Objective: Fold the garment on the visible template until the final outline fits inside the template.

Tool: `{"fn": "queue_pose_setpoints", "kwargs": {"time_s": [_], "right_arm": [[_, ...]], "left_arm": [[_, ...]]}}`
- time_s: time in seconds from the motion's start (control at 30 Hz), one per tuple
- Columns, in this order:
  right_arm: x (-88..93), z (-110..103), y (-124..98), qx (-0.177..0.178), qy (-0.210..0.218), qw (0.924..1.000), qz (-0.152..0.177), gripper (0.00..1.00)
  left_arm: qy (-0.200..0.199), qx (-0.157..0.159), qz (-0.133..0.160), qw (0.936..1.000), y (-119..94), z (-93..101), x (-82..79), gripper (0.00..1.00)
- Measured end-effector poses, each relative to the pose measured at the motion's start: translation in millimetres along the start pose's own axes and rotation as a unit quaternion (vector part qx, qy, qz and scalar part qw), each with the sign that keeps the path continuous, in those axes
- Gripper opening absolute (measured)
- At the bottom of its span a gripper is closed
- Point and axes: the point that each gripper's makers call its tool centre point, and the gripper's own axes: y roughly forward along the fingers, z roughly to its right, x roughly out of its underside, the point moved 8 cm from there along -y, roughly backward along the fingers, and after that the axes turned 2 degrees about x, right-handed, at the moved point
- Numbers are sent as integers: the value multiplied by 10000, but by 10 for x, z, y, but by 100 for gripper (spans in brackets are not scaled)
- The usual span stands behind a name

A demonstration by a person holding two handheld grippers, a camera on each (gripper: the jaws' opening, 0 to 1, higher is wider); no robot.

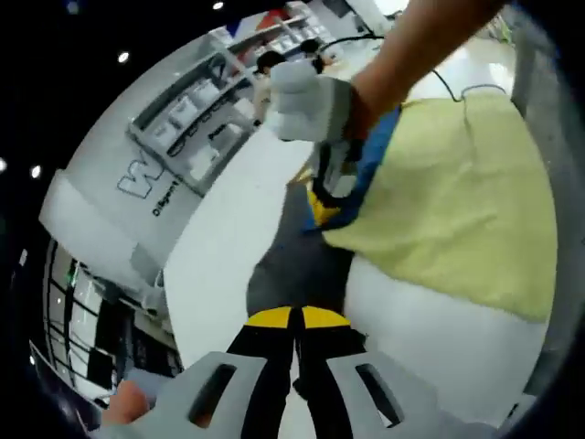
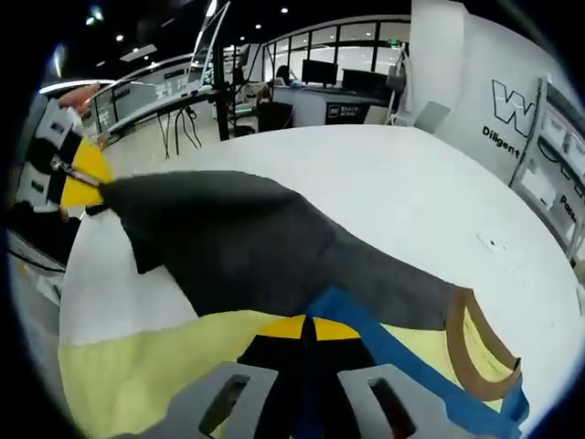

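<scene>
The garment (image 2: 265, 247), dark grey with a blue edge strip and a tan neck band, lies partly lifted over a white counter (image 2: 402, 192). In the right gripper view its grey cloth stretches from the left claw (image 2: 78, 178) at far left across to the collar at the near right, and beneath it lies the pale yellow template (image 2: 128, 366), spread flat on the counter.

The right claw (image 2: 309, 334) has its yellow-tipped jaws pressed together with the blue edge of the garment running right into them, so it is clenched on the garment. In the left gripper view this same claw appears from the right, held by a white-gloved hand (image 1: 311, 101), gripping blue and grey cloth above the template (image 1: 457, 201).

The left claw (image 1: 294, 320) is likewise clenched, its yellow tips meeting on a grey fold of the garment (image 1: 302, 256) that rises away from it. Beyond the counter stand shelving units and a wall with lettering.
</scene>
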Motion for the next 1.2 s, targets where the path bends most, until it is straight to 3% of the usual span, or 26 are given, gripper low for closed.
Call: {"fn": "queue_pose_setpoints", "kwargs": {"time_s": [0.07,0.2,0.3,0.33,0.4,0.5,0.57,0.63,0.7,0.8,0.83,0.87,0.9,0.93,1.03,1.07,1.1,1.2], "right_arm": [[7,-1,0,10,26,10000,35,0],[3,-4,3,17,6,10000,18,0],[-6,-2,8,11,-16,10000,-24,0],[-7,0,8,6,-9,10000,-31,0],[-6,1,7,1,7,10000,-25,0],[-2,0,7,2,9,10000,-6,0],[-3,1,8,1,6,10000,-6,0],[-6,0,10,2,-1,10000,-6,0],[-9,4,15,0,10,10000,-7,0],[-9,5,17,4,13,10000,-3,0],[-8,5,17,5,18,10000,4,0],[-6,5,17,6,27,10000,13,0],[-6,5,17,6,30,10000,18,0],[-6,6,18,6,32,10000,19,0],[-9,8,21,4,30,10000,1,0],[-10,7,21,4,25,10000,-2,0],[-9,7,21,5,24,10000,-1,0],[-7,5,19,8,31,10000,12,0]], "left_arm": [[41,201,40,9998,81,175,-38,0],[131,456,20,9989,210,341,-45,0],[-191,873,58,9960,303,465,-23,0],[-171,844,57,9963,319,462,-10,0],[-450,1039,-68,9935,359,513,53,1],[-875,1232,7,9885,363,555,92,1],[-1364,1225,145,9829,340,518,100,5],[-1565,1226,243,9797,296,502,101,8],[-1918,1136,584,9731,199,421,66,9],[-2728,839,987,9533,40,206,76,9],[-3138,620,1103,9410,-19,83,122,9],[-3394,450,1114,9329,-46,2,176,8],[-3791,187,1075,9189,-81,-110,261,7],[-4061,-3,985,9085,-95,-179,338,7],[-4486,-539,190,8919,-90,-325,662,11],[-4663,-508,80,8831,-80,-321,704,12],[-4941,-467,-7,8682,-64,-311,747,12],[-5382,-380,-81,8419,-29,-277,788,14]]}}
